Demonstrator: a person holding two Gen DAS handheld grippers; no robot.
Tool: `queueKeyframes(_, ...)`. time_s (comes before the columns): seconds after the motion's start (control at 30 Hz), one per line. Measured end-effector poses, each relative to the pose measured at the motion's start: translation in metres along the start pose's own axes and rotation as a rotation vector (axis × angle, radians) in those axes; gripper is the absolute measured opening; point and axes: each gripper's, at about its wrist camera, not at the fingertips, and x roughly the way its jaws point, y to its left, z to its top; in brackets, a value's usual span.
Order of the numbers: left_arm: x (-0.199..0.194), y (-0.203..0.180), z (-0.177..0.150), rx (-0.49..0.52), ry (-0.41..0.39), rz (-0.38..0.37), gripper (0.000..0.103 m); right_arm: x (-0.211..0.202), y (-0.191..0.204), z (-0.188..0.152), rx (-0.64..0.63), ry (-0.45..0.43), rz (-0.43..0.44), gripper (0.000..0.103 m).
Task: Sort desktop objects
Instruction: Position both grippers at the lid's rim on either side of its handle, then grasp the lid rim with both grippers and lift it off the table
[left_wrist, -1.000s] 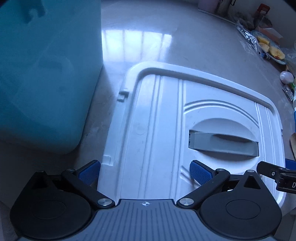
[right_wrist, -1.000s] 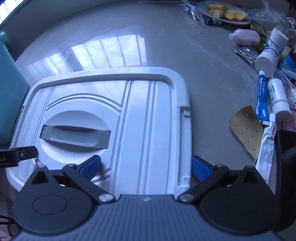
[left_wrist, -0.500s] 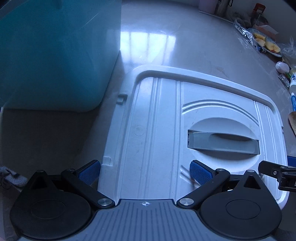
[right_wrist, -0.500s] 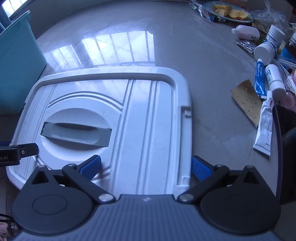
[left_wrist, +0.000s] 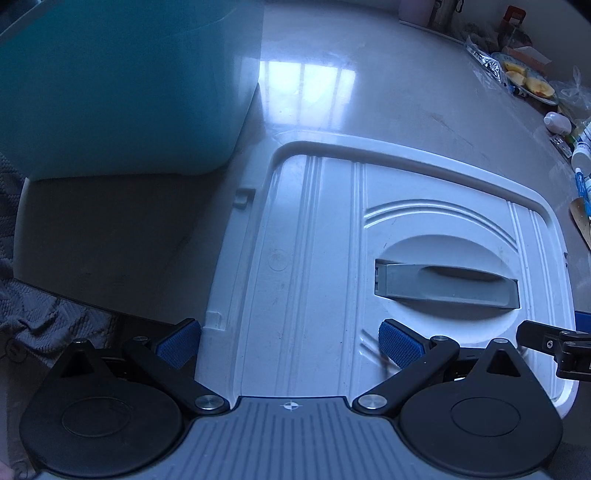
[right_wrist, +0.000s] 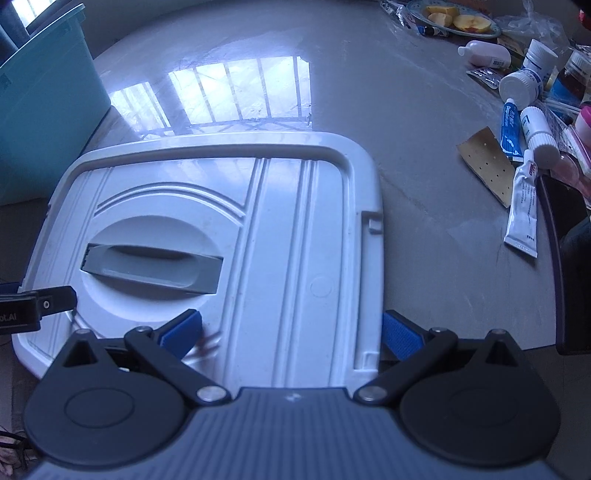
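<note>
White bin lid (left_wrist: 314, 266) lies flat on the tabletop (left_wrist: 388, 103), grey handle (left_wrist: 447, 282) up, beside the teal bin (left_wrist: 118, 92). Left gripper (left_wrist: 290, 341) has its fingers (left_wrist: 399, 345) spread wide, straddling the lid's left edge: one pad off the rim, one over the lid near the handle. Right gripper (right_wrist: 291, 334) is the same, fingers (right_wrist: 181, 332) wide across the lid's right edge, gripping nothing. Tubes (right_wrist: 522, 208) and bottles (right_wrist: 522, 83) are cluttered well off to the right.

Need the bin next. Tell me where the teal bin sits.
The teal bin stands on the table at far left in both views, just beyond the white lid's left corner.
</note>
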Motion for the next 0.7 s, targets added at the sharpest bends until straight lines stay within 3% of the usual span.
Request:
queueKeyframes(0.33, 0.0, 0.005, 0.003, 0.016, 0.017, -0.014, 0.103, -0.018, -0.011, -0.015, 0.029, 0.036, -0.011, 0.103)
queueKeyframes(0.47, 0.0, 0.004, 0.004, 0.037, 0.023, -0.009, 0.103, -0.029, -0.034, -0.029, 0.077, 0.074, 0.037, 0.103)
queueKeyframes(0.7, 0.002, 0.0, 0.008, 0.05, 0.029, 0.003, 0.103, -0.007, -0.056, -0.041, 0.177, 0.161, 0.236, 0.103)
